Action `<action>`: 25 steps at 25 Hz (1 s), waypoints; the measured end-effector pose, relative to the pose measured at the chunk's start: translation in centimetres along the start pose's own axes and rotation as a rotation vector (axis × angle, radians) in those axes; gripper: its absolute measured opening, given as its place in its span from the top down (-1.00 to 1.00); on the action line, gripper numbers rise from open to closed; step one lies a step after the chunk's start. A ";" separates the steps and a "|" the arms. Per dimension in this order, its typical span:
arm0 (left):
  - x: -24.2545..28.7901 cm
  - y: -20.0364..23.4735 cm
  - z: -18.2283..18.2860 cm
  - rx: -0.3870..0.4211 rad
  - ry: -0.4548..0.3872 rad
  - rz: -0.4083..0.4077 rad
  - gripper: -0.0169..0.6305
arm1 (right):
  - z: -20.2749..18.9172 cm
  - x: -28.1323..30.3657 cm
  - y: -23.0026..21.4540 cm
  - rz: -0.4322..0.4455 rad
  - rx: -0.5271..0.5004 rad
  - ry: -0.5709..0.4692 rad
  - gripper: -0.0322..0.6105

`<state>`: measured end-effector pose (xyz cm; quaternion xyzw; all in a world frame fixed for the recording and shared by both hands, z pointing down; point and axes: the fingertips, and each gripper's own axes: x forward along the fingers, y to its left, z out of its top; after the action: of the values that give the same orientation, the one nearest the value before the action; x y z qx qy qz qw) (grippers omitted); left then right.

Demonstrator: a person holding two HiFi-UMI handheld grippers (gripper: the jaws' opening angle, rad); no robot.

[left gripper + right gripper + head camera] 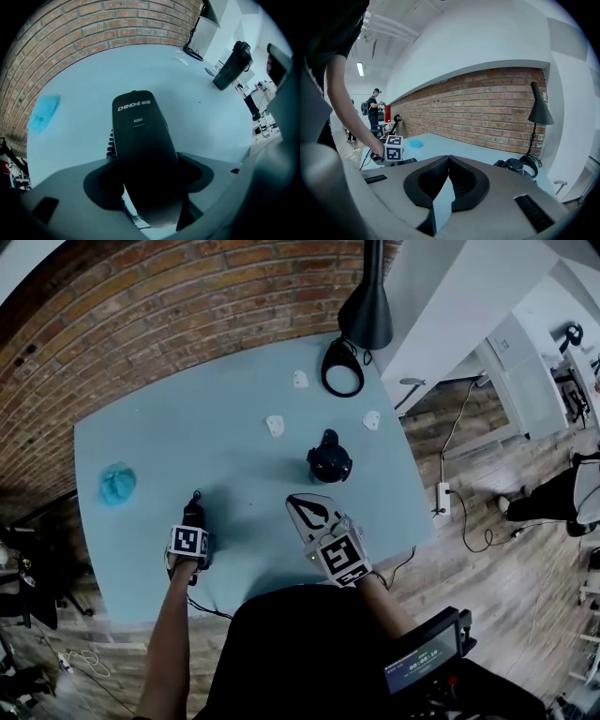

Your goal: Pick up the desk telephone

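Note:
The black telephone handset lies on the pale blue table, its coiled cord showing at its left side. My left gripper points straight down over it near the table's front left. In the left gripper view the left gripper stands wide, its jaws close beside both sides of the handset; I see no firm press. My right gripper hovers to the right, over the front middle of the table, shut with nothing in it; the right gripper view shows the right gripper with its tips meeting.
A black flask stands just beyond the right gripper. Farther back are a black lamp, headphones and three small white pieces. A crumpled blue cloth lies at the left. A brick wall borders the far edge.

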<state>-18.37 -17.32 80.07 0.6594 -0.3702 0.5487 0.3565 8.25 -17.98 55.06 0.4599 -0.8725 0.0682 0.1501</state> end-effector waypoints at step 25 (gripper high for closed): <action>-0.7 0.8 -0.3 -0.127 -0.133 -0.018 0.04 | 1.3 -0.4 0.9 -0.027 0.040 -0.055 0.83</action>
<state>-19.31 -17.33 79.45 0.6740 -0.4210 0.4758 0.3770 7.49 -17.50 53.77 0.4765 -0.8684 0.0709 0.1174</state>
